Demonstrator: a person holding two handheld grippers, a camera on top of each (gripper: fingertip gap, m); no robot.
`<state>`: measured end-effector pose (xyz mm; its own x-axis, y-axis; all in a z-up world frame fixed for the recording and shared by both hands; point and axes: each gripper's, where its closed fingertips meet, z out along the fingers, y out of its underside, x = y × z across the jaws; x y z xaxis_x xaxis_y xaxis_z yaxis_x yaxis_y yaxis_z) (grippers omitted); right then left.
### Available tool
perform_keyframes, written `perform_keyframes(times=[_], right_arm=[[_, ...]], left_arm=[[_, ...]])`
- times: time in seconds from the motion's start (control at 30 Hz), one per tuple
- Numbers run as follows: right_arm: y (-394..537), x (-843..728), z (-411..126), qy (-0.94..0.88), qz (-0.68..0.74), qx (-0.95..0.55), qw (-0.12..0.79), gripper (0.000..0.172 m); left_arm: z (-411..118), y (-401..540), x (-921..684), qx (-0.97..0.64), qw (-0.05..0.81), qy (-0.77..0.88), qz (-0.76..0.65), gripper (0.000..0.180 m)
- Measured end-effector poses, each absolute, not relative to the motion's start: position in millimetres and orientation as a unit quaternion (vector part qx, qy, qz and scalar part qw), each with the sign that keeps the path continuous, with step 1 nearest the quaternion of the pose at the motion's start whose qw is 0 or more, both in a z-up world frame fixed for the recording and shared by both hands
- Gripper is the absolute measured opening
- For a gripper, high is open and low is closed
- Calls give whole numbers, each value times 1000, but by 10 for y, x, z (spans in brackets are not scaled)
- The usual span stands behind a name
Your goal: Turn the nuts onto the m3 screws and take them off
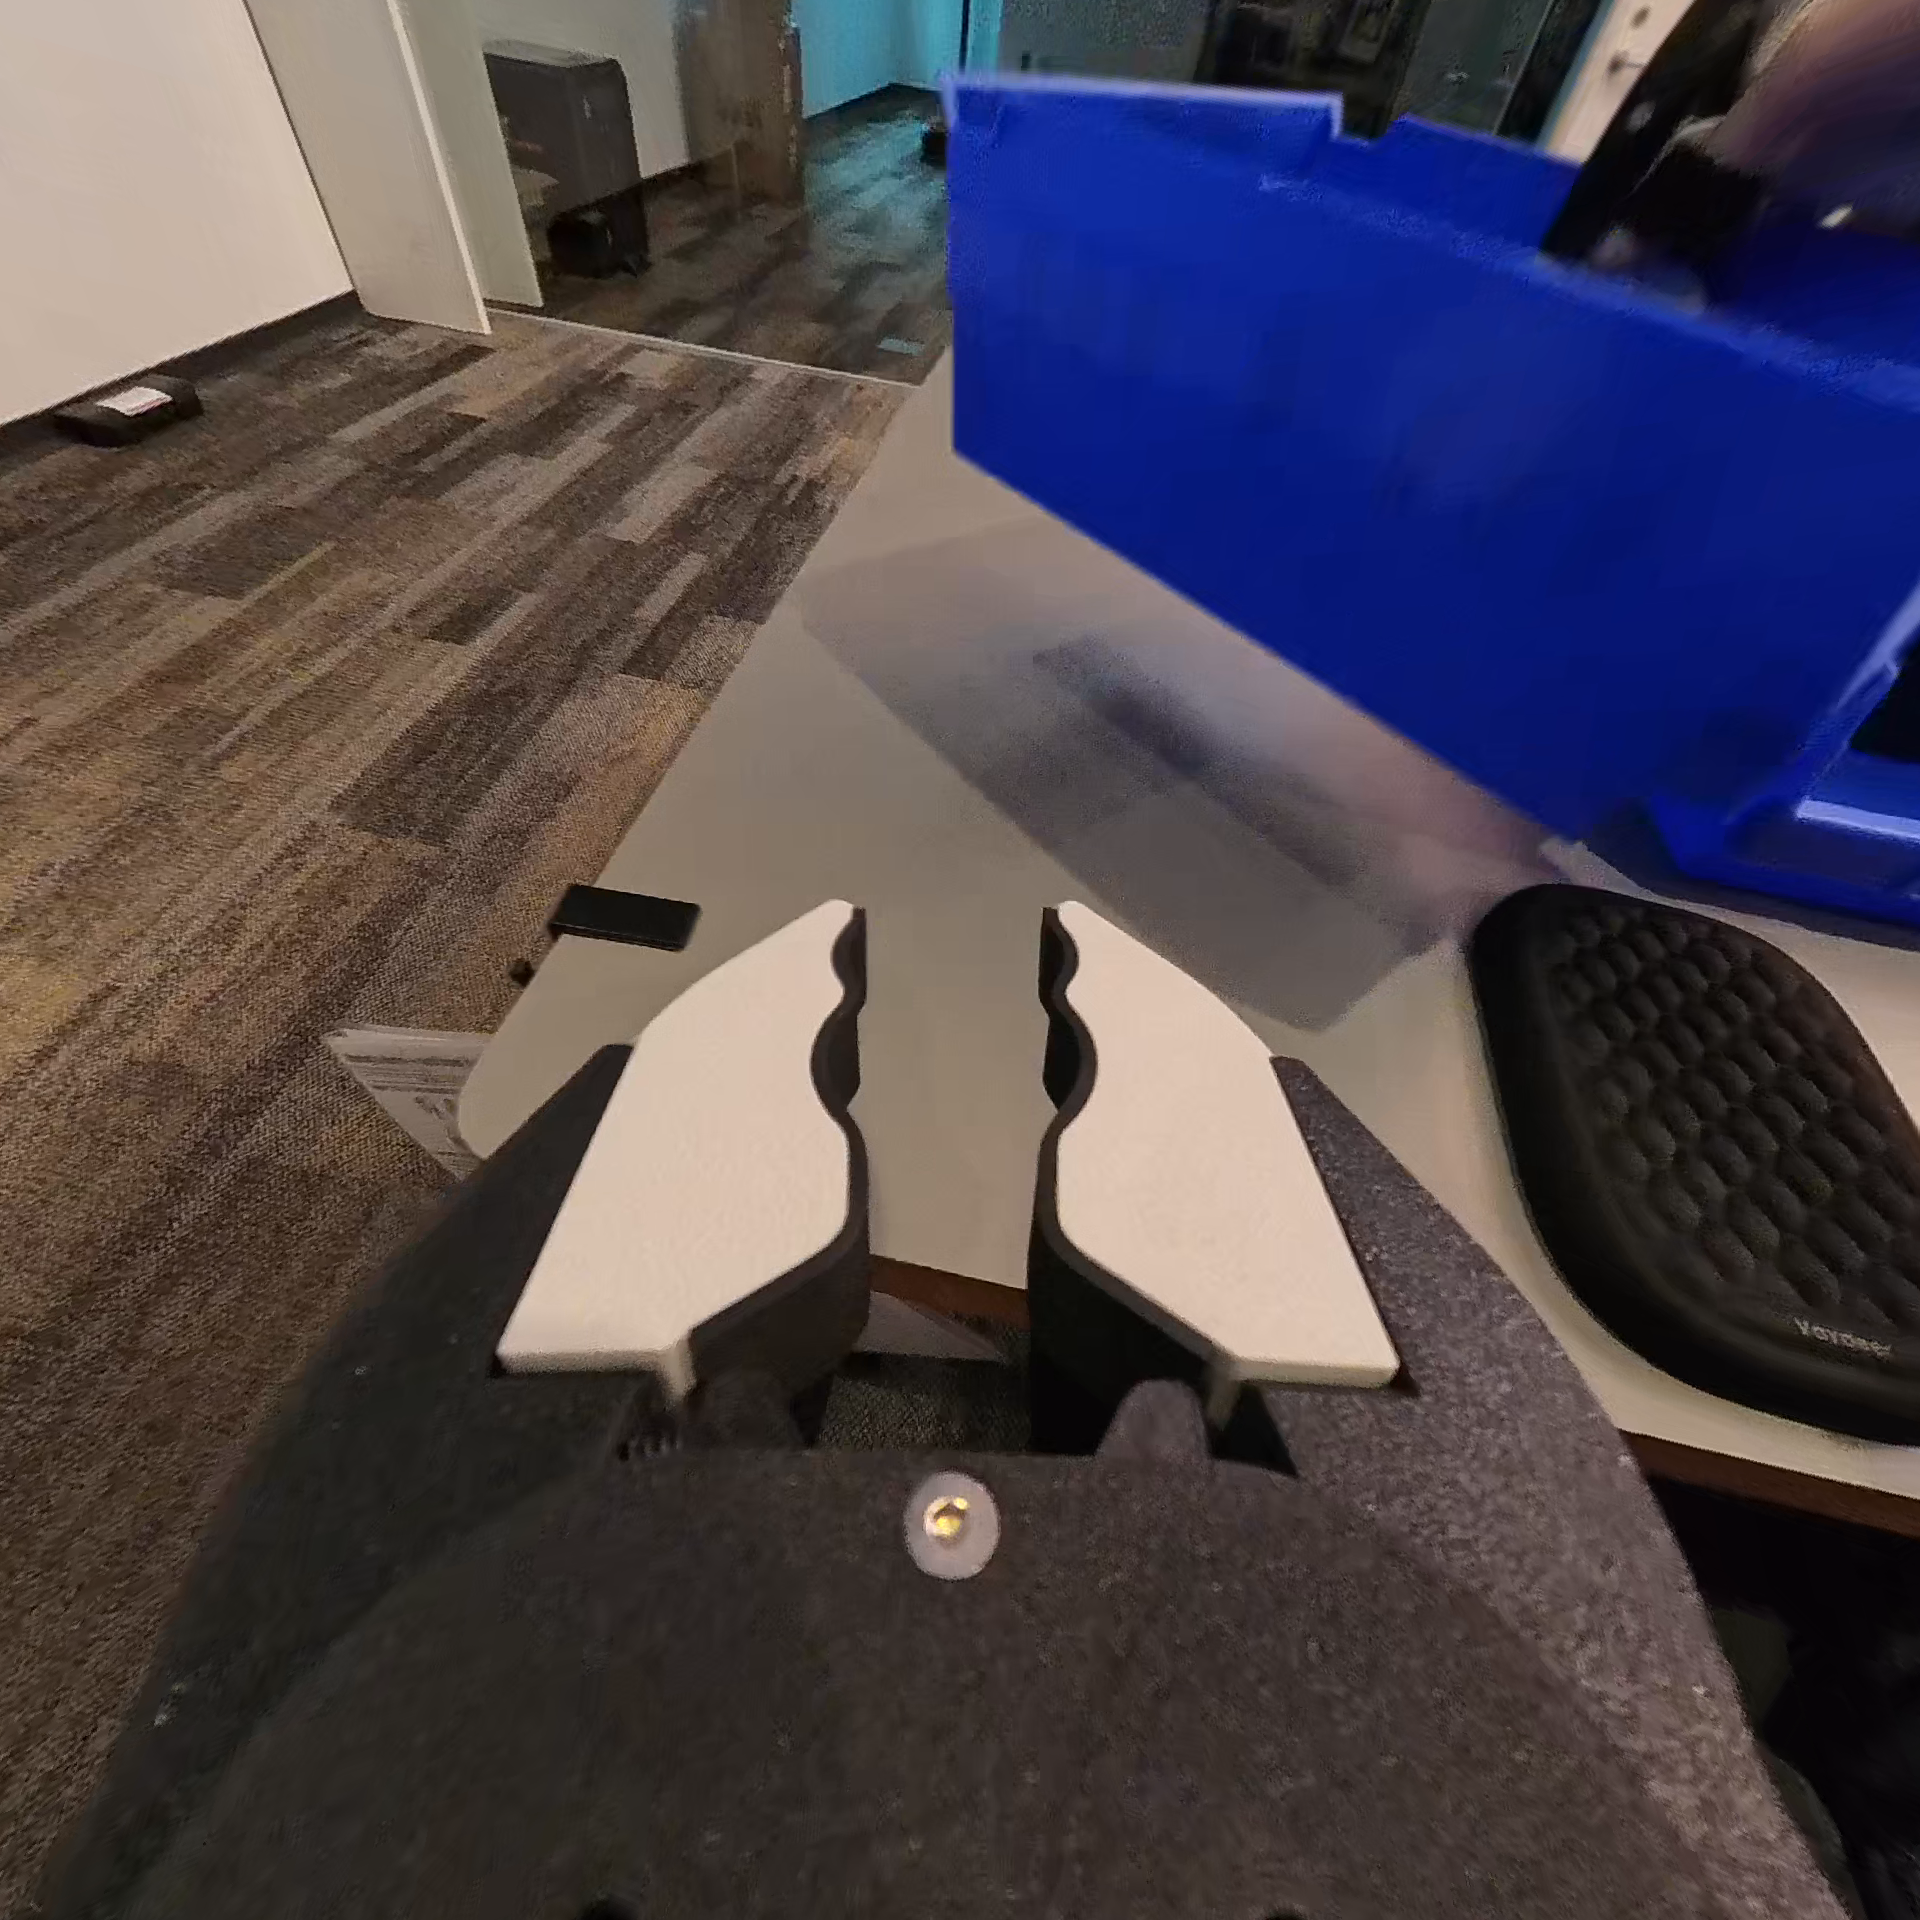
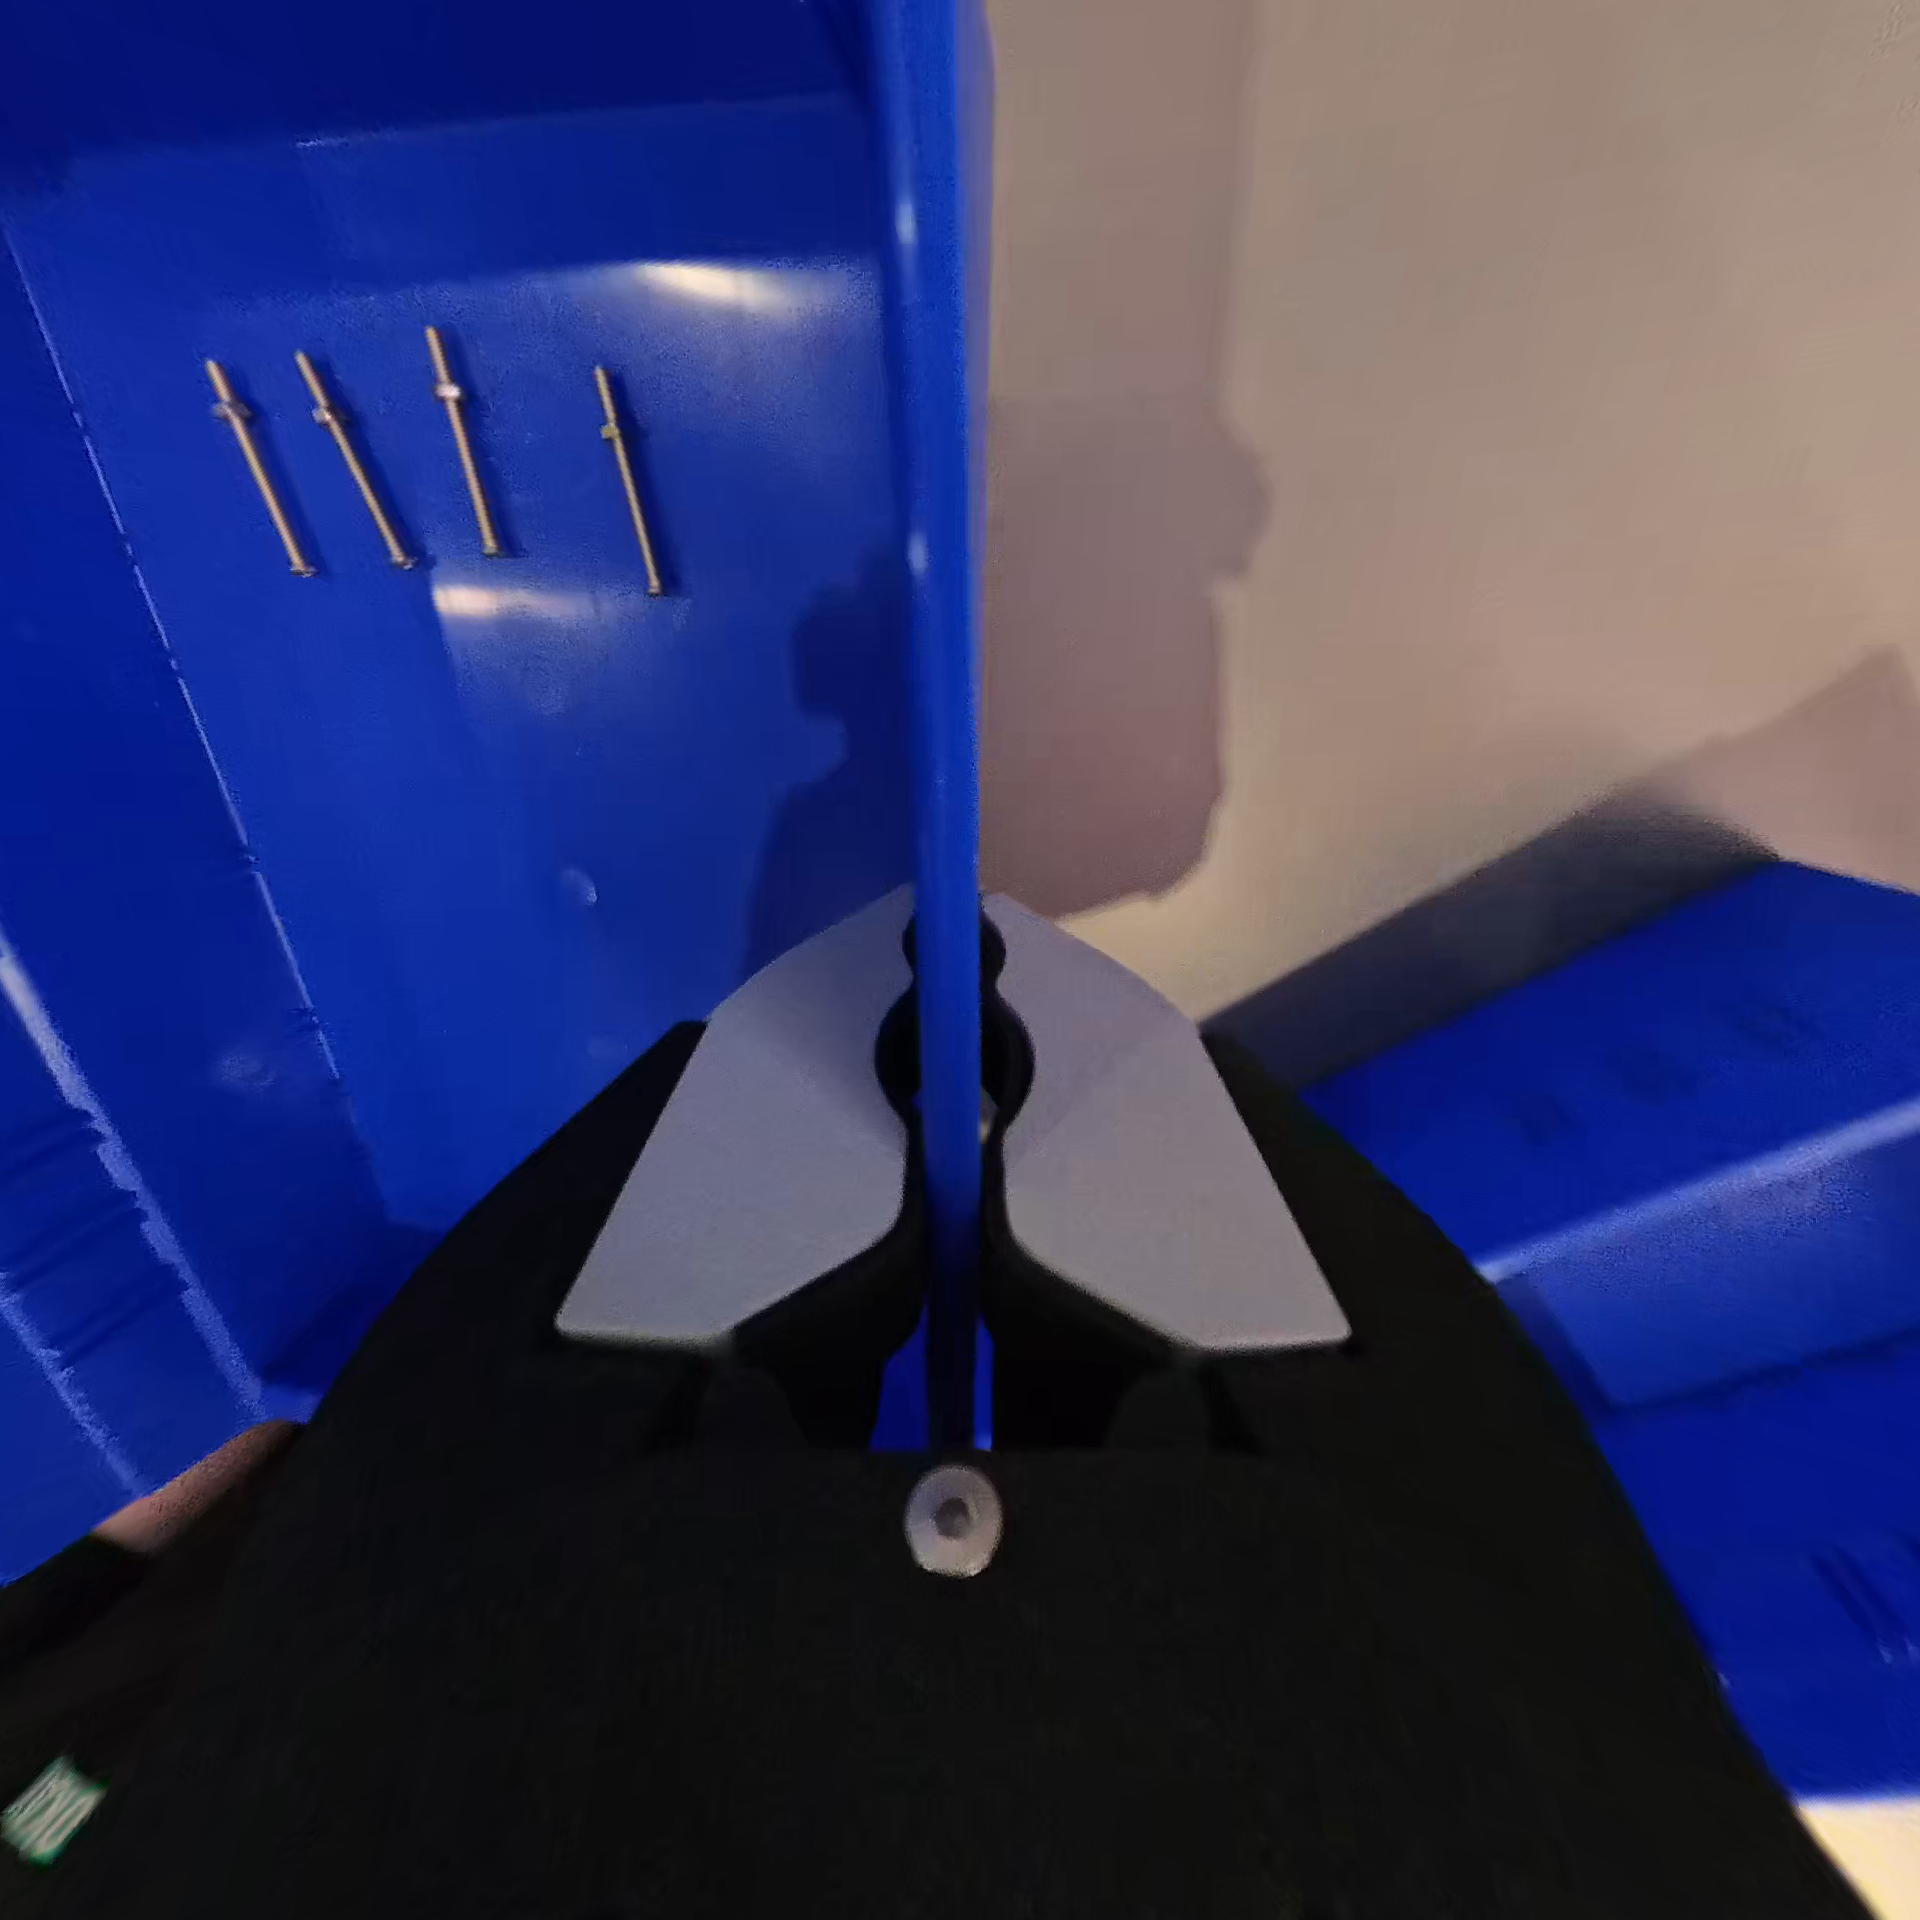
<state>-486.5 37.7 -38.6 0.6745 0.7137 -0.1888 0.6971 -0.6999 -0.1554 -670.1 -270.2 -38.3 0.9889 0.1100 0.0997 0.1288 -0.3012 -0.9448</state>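
My right gripper (image 2: 948,925) is shut on the thin side wall of a blue plastic bin (image 2: 468,779); both pads press on the wall's rim. Several long thin metal screws (image 2: 457,447) lie against the bin's inner face. In the left wrist view the same blue bin (image 1: 1351,416) hangs tilted above the pale table (image 1: 831,790), its shadow below it. My left gripper (image 1: 948,914) is open and empty, low over the table's near left part, apart from the bin.
A black honeycomb-patterned pad (image 1: 1704,1153) lies on the table at the right. More blue bins sit at the right (image 2: 1662,1195) (image 1: 1829,831). A small black block (image 1: 623,920) sits at the table's left edge. Patterned carpet (image 1: 312,675) lies beyond to the left. Left tips to right tips: about 35 cm. To reach the small black block (image 1: 623,920) in a straight line is about 15 cm for my left fingers, about 40 cm for my right.
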Motion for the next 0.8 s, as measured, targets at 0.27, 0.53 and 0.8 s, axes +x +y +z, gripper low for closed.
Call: perform_keyframes(times=[0.27,0.53,0.8], right_arm=[[516,-5244,-703,-390,99,-914,45,4],[472,-5372,-1067,-363,124,-923,40,5],[408,-5364,-1224,-346,133,-928,38,10]], left_arm=[[-414,-2697,-6734,-812,580,-66,-3,32],[-455,-2526,-6662,-805,588,-76,-27,38],[-355,-2153,-6261,-794,601,-74,-60,56]])
